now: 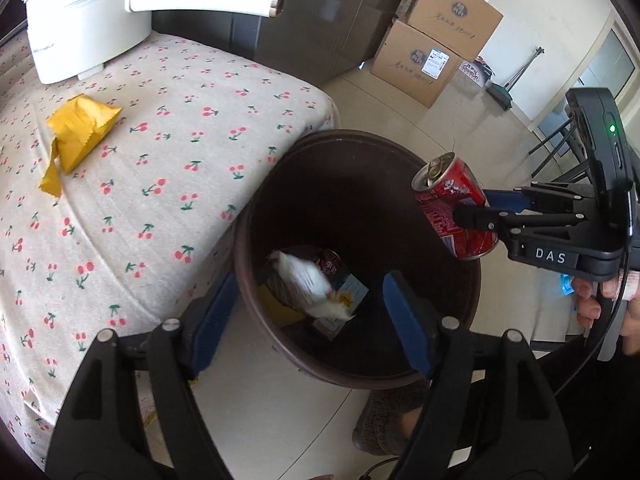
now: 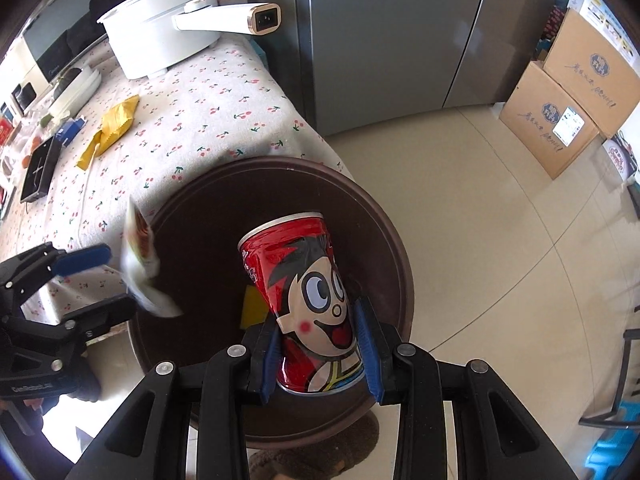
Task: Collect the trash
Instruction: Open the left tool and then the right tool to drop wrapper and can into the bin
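A dark brown round bin [image 1: 256, 208] [image 2: 384, 216] stands on the floor against the table corner. My left gripper [image 1: 312, 304] [image 2: 100, 280] is open above it. A blurred white wrapper [image 1: 308, 284] [image 2: 140, 268] is loose in the air just off its fingertips, over the bin's mouth. My right gripper [image 2: 320, 344] [image 1: 476, 208] is shut on a red cartoon drink can [image 2: 304, 296] [image 1: 452, 204], held tilted over the bin. A yellow wrapper [image 1: 80, 132] [image 2: 116, 120] lies on the table. Printed packaging and a yellow scrap [image 2: 252, 308] lie in the bin's bottom.
The table has a cherry-print cloth [image 1: 160, 160] and carries a white electric pot [image 1: 80, 28] [image 2: 160, 40] with a long handle. A grey fridge [image 2: 392, 32] stands behind. Cardboard boxes [image 1: 432, 40] [image 2: 568, 112] are stacked on the tiled floor. A slippered foot [image 1: 384, 420] is beside the bin.
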A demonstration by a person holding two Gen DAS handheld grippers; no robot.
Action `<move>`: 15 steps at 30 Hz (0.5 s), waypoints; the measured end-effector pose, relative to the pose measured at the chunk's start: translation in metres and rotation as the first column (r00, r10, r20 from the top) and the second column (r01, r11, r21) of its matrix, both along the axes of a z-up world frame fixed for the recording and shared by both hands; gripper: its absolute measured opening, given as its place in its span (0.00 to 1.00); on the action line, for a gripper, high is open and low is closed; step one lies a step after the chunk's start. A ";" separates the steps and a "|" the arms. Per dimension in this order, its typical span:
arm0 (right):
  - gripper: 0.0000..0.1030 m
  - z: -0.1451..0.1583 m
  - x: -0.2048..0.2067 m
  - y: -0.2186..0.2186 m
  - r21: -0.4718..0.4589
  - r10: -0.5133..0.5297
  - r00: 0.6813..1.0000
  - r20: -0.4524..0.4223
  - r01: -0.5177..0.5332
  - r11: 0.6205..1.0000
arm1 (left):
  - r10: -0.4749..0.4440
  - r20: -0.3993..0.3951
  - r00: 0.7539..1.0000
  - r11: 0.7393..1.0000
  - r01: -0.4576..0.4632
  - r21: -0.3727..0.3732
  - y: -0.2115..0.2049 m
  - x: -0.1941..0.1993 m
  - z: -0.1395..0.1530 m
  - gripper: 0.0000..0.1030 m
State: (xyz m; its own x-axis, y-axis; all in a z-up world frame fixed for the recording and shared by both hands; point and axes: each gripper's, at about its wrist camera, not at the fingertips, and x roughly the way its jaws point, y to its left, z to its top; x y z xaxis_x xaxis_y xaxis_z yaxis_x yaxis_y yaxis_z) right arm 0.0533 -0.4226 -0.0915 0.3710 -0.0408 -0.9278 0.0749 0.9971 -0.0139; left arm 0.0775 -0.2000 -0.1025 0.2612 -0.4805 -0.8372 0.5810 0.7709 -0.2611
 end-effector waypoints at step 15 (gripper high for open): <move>0.36 -0.054 0.024 0.043 0.129 0.133 0.961 -0.241 -0.104 0.986 | 0.200 0.149 0.968 0.967 -0.219 0.127 0.146 -0.003 0.026 0.82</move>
